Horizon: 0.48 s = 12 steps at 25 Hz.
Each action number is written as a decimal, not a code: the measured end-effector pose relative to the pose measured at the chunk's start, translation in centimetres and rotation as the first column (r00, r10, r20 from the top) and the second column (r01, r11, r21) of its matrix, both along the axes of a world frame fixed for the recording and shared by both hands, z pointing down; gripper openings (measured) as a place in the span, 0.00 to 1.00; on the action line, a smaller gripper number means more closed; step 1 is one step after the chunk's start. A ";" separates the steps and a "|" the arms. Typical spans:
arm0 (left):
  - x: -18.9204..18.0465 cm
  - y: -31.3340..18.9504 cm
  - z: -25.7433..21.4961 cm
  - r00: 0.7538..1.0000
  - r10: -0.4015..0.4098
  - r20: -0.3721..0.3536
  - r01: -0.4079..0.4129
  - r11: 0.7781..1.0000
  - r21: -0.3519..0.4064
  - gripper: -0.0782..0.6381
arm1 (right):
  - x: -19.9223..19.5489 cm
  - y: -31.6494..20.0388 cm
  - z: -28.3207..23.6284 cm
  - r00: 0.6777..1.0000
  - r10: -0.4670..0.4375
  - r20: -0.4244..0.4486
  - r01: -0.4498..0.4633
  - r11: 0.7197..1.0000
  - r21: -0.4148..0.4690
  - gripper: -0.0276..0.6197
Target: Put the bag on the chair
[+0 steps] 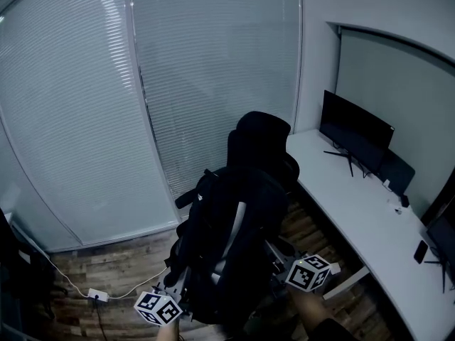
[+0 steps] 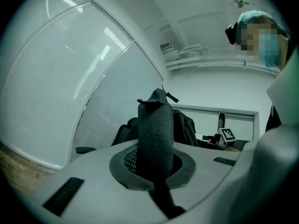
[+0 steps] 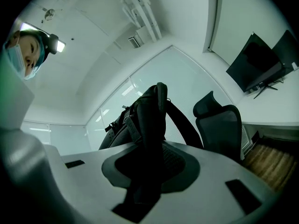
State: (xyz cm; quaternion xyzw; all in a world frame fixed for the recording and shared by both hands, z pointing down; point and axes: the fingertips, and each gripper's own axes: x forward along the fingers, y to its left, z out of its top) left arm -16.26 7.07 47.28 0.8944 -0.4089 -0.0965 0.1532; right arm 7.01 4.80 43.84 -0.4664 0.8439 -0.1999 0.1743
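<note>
A black backpack [image 1: 229, 236] hangs between my two grippers, just in front of a black office chair [image 1: 261, 135]. My left gripper [image 1: 176, 284] is at the bag's lower left, shut on a padded mesh shoulder strap [image 2: 155, 133] that stands up between its jaws. My right gripper [image 1: 279, 260] is at the bag's right side, shut on another black strap [image 3: 152, 125]. In the right gripper view the chair [image 3: 225, 124] stands to the right of the bag, apart from it. The chair's seat is hidden behind the bag in the head view.
A white desk [image 1: 359, 215] runs along the right wall and bears a dark monitor [image 1: 354, 130]. A glass wall with blinds [image 1: 142, 105] stands behind the chair. A white power strip [image 1: 97, 295] with a cable lies on the wood floor at the left.
</note>
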 end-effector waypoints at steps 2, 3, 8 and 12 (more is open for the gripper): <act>0.1 -1.7 0.5 1.000 -0.009 0.000 0.009 1.000 0.003 0.14 | 0.2 -1.7 0.2 1.000 -0.006 -0.001 0.006 1.000 0.001 0.18; 0.3 -2.5 0.6 1.000 -0.015 0.002 0.015 1.000 0.001 0.14 | 0.4 -2.6 0.3 1.000 -0.009 0.000 0.009 1.000 0.001 0.18; 1.4 -6.8 0.2 0.999 -0.049 0.014 0.049 0.999 -0.017 0.14 | 1.2 -7.6 0.6 0.999 -0.036 0.014 0.036 0.999 -0.011 0.18; 2.0 -10.8 0.2 0.996 -0.082 0.026 0.083 0.997 -0.011 0.14 | 1.7 -12.2 0.7 0.997 -0.068 0.026 0.069 0.998 -0.013 0.18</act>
